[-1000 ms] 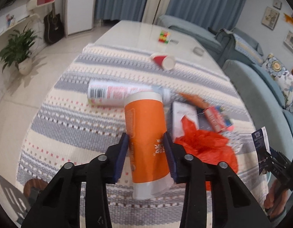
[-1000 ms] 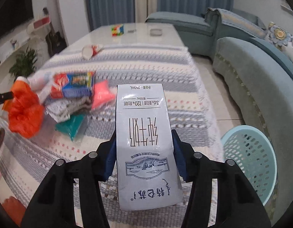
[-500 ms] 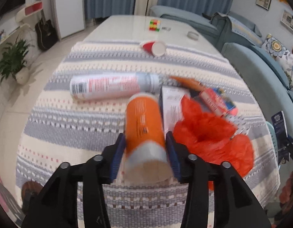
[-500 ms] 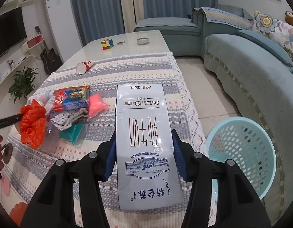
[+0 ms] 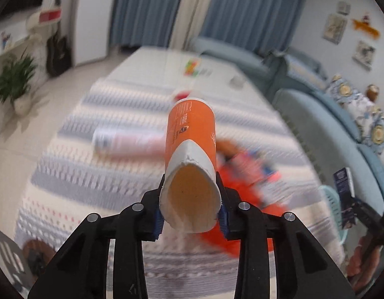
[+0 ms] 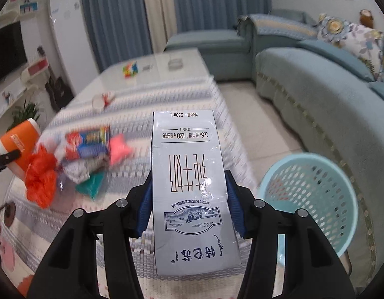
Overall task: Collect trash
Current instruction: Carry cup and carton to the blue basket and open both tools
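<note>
Both grippers are loaded above the cloth-covered surface (image 6: 196, 99) in a living room. The left gripper (image 5: 190, 211) clamps an orange paper tube (image 5: 190, 134) near its white, squashed open end, the tube pointing away from the camera and lifted clear of the cloth; its jaws have just been closing, with the tube pressed between the blue pads (image 5: 223, 218). The right gripper (image 6: 189, 204) is closed on a grey milk carton (image 6: 192, 179), a pad against each side, the carton's print reading upside down in the right wrist view. On the striped tablecloth lie more scraps: a crumpled orange plastic bag (image 6: 39, 179), a red-and-blue snack wrapper (image 6: 88, 142), a pink scrap (image 6: 118, 147), a teal wrapper (image 6: 91, 185) and, seen from the left wrist, a white spray can (image 5: 127, 142) on its side, blurred. A pale blue perforated waste basket (image 6: 309, 199) stands on the floor between the surface and the blue sofa (image 6: 316, 94), just right of the carton.
</note>
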`<state>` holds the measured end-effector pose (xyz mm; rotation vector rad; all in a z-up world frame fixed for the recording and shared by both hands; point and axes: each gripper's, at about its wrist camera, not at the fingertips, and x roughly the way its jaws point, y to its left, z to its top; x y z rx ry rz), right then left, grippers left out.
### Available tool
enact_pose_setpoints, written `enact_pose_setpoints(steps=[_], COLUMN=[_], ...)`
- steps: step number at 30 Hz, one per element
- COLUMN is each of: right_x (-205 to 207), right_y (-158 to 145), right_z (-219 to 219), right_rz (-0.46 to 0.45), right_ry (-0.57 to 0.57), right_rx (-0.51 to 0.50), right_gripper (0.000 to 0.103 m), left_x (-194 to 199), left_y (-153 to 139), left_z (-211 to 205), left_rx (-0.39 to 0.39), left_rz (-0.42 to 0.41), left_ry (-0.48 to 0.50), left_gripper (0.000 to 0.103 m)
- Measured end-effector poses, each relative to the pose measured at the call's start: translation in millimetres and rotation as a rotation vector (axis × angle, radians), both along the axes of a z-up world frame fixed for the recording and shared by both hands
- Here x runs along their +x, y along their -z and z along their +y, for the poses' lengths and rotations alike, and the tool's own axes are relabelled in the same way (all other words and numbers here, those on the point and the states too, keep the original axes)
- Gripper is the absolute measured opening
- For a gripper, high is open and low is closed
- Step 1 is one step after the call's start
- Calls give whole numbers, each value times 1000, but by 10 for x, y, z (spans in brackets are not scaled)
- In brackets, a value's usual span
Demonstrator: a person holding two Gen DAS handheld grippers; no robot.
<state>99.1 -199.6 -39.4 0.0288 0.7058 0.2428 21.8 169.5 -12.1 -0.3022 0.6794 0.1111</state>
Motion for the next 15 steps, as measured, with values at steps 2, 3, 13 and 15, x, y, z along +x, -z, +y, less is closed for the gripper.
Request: enact_pose_setpoints(steps=[2, 3, 13, 15], right_x=[-56, -70, -48, -2], right_y=[-206, -263, -234, -21], right_z=[-201, -263, -1335, -1550], right_rz=[-44, -53, 19, 89], right_ry=[56, 75, 409, 477], right_rx=[24, 31, 50, 63], right_gripper=[49, 49, 49, 49], left_x=[1, 30, 742, 885], left_y=[-224, -365, -507, -357], left_z=[-192, -354, -2213, -2541], left_rx=[14, 24, 18, 5], left_rz=[-47, -75, -74, -30], left_ry=[48, 87, 475, 540], left_gripper=[32, 33, 36, 36])
